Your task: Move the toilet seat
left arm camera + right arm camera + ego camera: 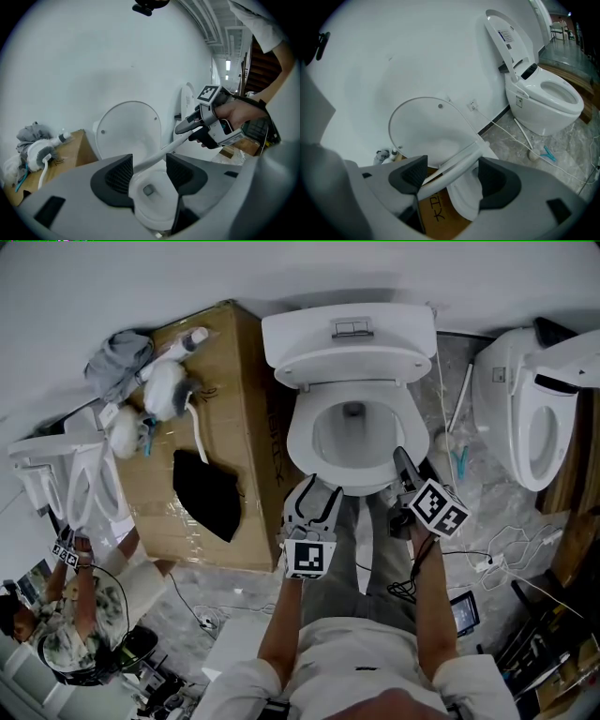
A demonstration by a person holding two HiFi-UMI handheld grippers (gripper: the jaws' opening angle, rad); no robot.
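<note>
The white toilet [349,334] stands against the wall with its lid [129,129] [426,124] upright. The toilet seat [302,432] is lifted a little off the bowl [150,199]. My left gripper [314,487] is at the seat's front left rim. In the left gripper view the seat's edge [159,153] runs slantwise between the jaws of the left gripper [149,169], touching the pads. My right gripper [401,461] [187,127] holds the front right rim. There the seat [457,164] lies clamped between the pads of the right gripper [452,176].
A cardboard box [230,362] with a black cloth [206,493] and brushes stands left of the toilet. A second toilet [530,418] [543,98] is at the right. Cables [497,559] lie on the floor. Another person [75,615] is at lower left.
</note>
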